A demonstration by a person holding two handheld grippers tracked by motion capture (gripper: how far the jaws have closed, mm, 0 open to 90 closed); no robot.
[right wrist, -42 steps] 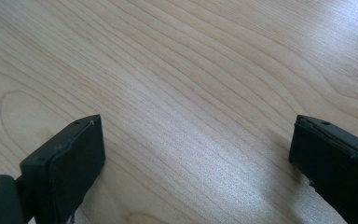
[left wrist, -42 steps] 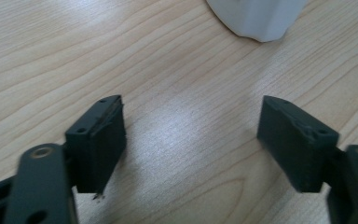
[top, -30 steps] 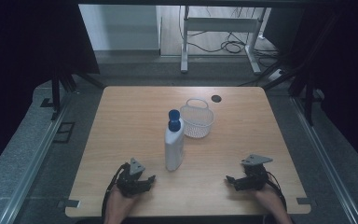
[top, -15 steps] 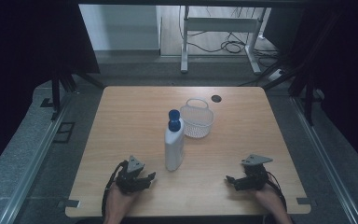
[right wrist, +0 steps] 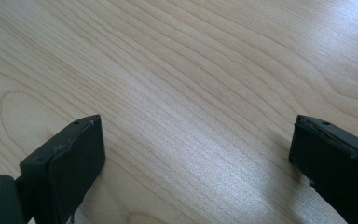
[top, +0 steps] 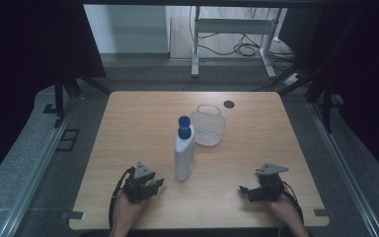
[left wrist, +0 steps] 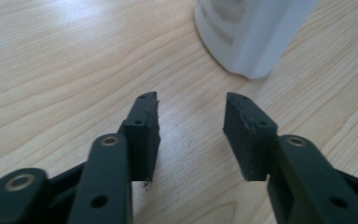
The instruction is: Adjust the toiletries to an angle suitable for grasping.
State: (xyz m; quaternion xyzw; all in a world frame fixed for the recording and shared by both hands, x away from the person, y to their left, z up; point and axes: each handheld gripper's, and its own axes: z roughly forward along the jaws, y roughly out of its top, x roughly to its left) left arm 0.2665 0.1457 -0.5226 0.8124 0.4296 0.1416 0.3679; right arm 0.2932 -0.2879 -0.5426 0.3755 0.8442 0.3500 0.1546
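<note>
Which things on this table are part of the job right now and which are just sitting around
In the job: white bottle with blue cap; left hand-held gripper, jaws just been closing, nothing between them.
Lying about: white mesh basket; right hand-held gripper; table grommet.

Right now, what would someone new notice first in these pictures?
A white bottle with a blue cap stands upright mid-table, a white mesh basket just behind it to the right. Near the front edge, the left gripper, jaws just closing on nothing, sits beside the bottle; the right gripper rests open.
</note>
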